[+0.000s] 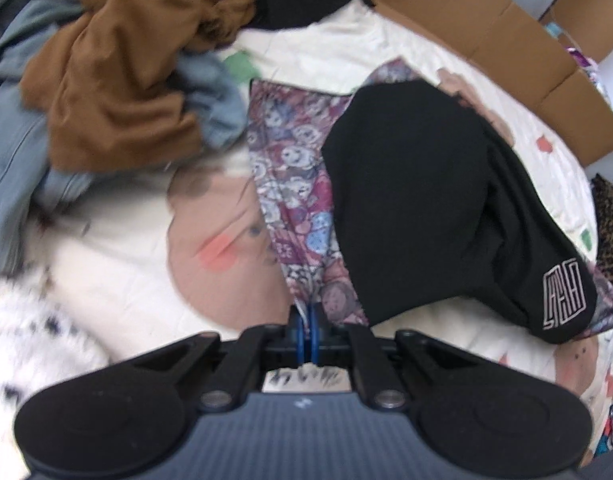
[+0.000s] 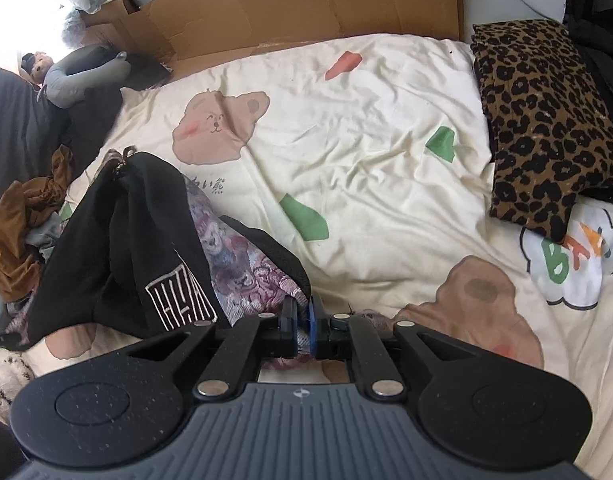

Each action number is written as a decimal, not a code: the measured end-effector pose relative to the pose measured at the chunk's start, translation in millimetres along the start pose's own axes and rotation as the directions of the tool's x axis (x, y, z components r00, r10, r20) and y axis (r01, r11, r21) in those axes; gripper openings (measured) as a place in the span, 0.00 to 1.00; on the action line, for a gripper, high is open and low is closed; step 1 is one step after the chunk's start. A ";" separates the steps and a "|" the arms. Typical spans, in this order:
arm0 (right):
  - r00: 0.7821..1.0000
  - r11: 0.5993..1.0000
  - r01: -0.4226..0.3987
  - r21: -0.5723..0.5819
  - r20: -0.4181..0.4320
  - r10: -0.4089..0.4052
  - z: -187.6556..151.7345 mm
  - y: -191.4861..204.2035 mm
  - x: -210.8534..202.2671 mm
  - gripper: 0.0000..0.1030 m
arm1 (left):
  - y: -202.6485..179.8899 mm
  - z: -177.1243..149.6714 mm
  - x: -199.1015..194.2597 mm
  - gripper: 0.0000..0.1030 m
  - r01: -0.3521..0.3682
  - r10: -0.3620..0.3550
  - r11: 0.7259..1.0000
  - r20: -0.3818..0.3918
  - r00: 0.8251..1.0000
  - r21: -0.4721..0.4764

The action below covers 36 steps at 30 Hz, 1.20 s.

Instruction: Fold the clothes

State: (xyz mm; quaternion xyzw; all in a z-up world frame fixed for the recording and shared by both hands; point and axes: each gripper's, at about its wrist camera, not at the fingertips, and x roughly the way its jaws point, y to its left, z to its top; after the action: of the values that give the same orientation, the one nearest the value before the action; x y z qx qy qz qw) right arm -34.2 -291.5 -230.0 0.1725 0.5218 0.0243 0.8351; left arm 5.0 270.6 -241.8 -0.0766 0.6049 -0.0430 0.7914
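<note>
Lying mid-frame on a cream bear-print sheet (image 2: 366, 152), a garment (image 1: 290, 168) of purple cartoon print with a black, white-logoed layer on top runs lengthwise away from the cameras. Upper left, a brown cloth (image 1: 122, 72) tops the pile. The left gripper (image 1: 306, 322) and right gripper (image 2: 304, 314) each pinch the garment's near edge. Flattened cardboard (image 2: 298, 4) borders the far side.

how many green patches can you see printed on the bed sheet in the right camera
2. One green patch lies mid-sheet, left of the leopard-print cloth. The other sits lower, right of the black garment. More may hide under the clothes.
</note>
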 end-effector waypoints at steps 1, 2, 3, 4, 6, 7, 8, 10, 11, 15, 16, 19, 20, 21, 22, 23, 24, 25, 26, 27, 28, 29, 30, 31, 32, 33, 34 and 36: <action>1.000 1.000 -0.003 -0.005 -0.004 0.003 -0.2 0.7 1.2 0.06 | 3.7 -5.0 1.3 0.04 -0.006 0.006 1.000 -0.011 1.000 -0.004; 1.000 1.000 -0.002 -0.009 -0.007 0.002 -0.2 1.8 2.4 0.06 | 5.9 -8.1 2.0 0.04 -0.011 0.011 1.000 -0.021 1.000 -0.003; 1.000 1.000 0.000 -0.014 -0.009 0.000 0.0 2.8 3.5 0.06 | 8.1 -11.2 2.7 0.04 -0.016 0.016 1.000 -0.032 0.999 -0.002; 1.000 1.000 0.001 -0.017 -0.011 -0.001 0.8 3.0 4.4 0.06 | 10.4 -14.3 3.4 0.04 -0.021 0.021 1.000 -0.042 0.999 -0.001; 1.000 1.000 0.000 -0.021 -0.010 -0.001 4.1 3.7 7.0 0.07 | 14.8 -20.5 4.7 0.04 -0.030 0.030 1.000 -0.063 0.998 0.001; 1.000 1.000 0.000 -0.023 -0.010 0.000 5.7 4.1 8.2 0.07 | 17.0 -23.6 5.4 0.04 -0.035 0.035 0.999 -0.074 0.997 0.002; 1.000 1.000 0.000 -0.025 -0.009 0.000 7.4 4.5 9.5 0.07 | 19.2 -26.7 6.1 0.04 -0.040 0.040 0.999 -0.084 0.996 0.003; 1.000 0.999 0.000 -0.032 -0.008 0.000 11.0 6.2 12.0 0.12 | 23.6 -32.9 7.5 0.04 -0.049 0.050 0.999 -0.105 0.993 0.006; 1.000 0.999 -0.001 -0.037 -0.007 0.000 12.9 7.4 13.3 0.12 | 25.8 -36.0 8.2 0.04 -0.054 0.055 0.999 -0.115 0.992 0.007; 1.000 0.998 -0.012 -0.056 -0.007 0.011 19.5 13.6 19.3 0.14 | 34.6 -48.4 10.9 0.04 -0.073 0.074 0.997 -0.157 0.985 0.013; 1.000 0.998 -0.016 -0.062 -0.008 0.015 20.7 15.1 21.0 0.16 | 36.8 -51.5 11.6 0.04 -0.077 0.079 0.997 -0.167 0.983 0.015; 1.000 0.996 -0.028 -0.080 -0.013 0.027 24.4 19.7 26.2 0.18 | 40.8 -56.1 11.0 0.06 -0.087 0.088 0.996 -0.197 0.976 0.016; 0.999 0.996 -0.032 -0.085 -0.017 0.031 25.5 21.3 28.2 0.18 | 40.3 -53.8 8.6 0.10 -0.100 0.102 0.995 -0.202 0.974 0.018; 0.999 0.995 -0.037 -0.091 -0.020 0.035 26.6 22.8 30.2 0.18 | 39.8 -51.4 6.1 0.11 -0.113 0.115 0.993 -0.205 0.972 0.021; 0.999 0.994 -0.042 -0.097 -0.023 0.040 28.0 24.4 32.8 0.18 | 40.5 -48.6 2.9 0.11 -0.113 0.115 0.993 -0.196 0.974 0.020; 0.999 0.994 -0.047 -0.103 -0.026 0.044 29.3 26.0 35.3 0.19 | 41.2 -45.7 -0.2 0.14 -0.113 0.114 0.993 -0.188 0.976 0.018; 0.998 0.993 -0.052 -0.108 -0.028 0.049 30.7 27.7 37.9 0.19 | 41.6 -42.4 -1.5 0.15 -0.103 0.105 0.995 -0.181 0.978 0.015; 0.998 0.992 -0.057 -0.111 -0.030 0.054 31.8 29.6 40.4 0.20 | 41.3 -37.6 -4.9 0.16 -0.099 0.100 0.995 -0.171 0.980 0.012; 0.998 0.992 -0.062 -0.113 -0.031 0.059 33.1 31.5 43.2 0.21 | 40.5 -30.1 -5.8 0.20 -0.101 0.102 0.995 -0.157 0.982 0.014; 0.997 0.991 -0.069 -0.113 -0.033 0.066 35.0 32.8 46.9 0.24 | 39.6 -22.6 -6.6 0.26 -0.103 0.104 0.995 -0.142 0.984 0.016; 0.997 0.991 -0.076 -0.112 -0.035 0.072 36.9 34.1 50.5 0.25 | 38.7 -15.1 -7.5 0.29 -0.105 0.106 0.994 -0.127 0.986 0.018; 0.996 0.990 -0.083 -0.112 -0.037 0.079 38.8 35.4 54.2 0.25 | 37.8 -7.5 -8.2 0.33 -0.107 0.109 0.994 -0.112 0.988 0.019; 0.995 0.990 -0.090 -0.111 -0.040 0.086 40.8 36.7 58.1 0.25 | 35.8 1.0 -7.4 0.34 -0.109 0.111 0.994 -0.098 0.989 0.024; 0.994 0.989 -0.099 -0.109 -0.045 0.094 42.9 37.9 63.2 0.25 | 33.8 9.6 -6.6 0.35 -0.110 0.112 0.993 -0.085 0.990 0.028; 0.993 0.988 -0.108 -0.107 -0.050 0.103 45.1 39.2 68.2 0.25 | 32.1 18.8 -4.7 0.36 -0.113 0.115 0.993 -0.074 0.991 0.033; 0.992 0.988 -0.117 -0.105 -0.056 0.111 47.3 40.5 73.4 0.25 | 30.4 28.0 -2.7 0.38 -0.115 0.117 0.993 -0.063 0.991 0.039; 0.991 0.986 -0.126 -0.106 -0.063 0.119 49.9 42.4 79.5 0.25 | 27.6 37.6 -0.5 0.39 -0.117 0.119 0.992 -0.048 0.992 0.046; 0.988 0.984 -0.140 -0.114 -0.077 0.131 55.6 47.2 91.9 0.25 | 22.1 56.9 4.0 0.44 -0.121 0.122 0.991 -0.019 0.992 0.058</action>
State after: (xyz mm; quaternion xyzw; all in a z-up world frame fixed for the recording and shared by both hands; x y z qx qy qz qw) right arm 63.1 -241.5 -272.5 0.1565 0.5353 0.1181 0.8216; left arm 60.4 295.7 -234.8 -0.0164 0.6160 -0.0129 0.7875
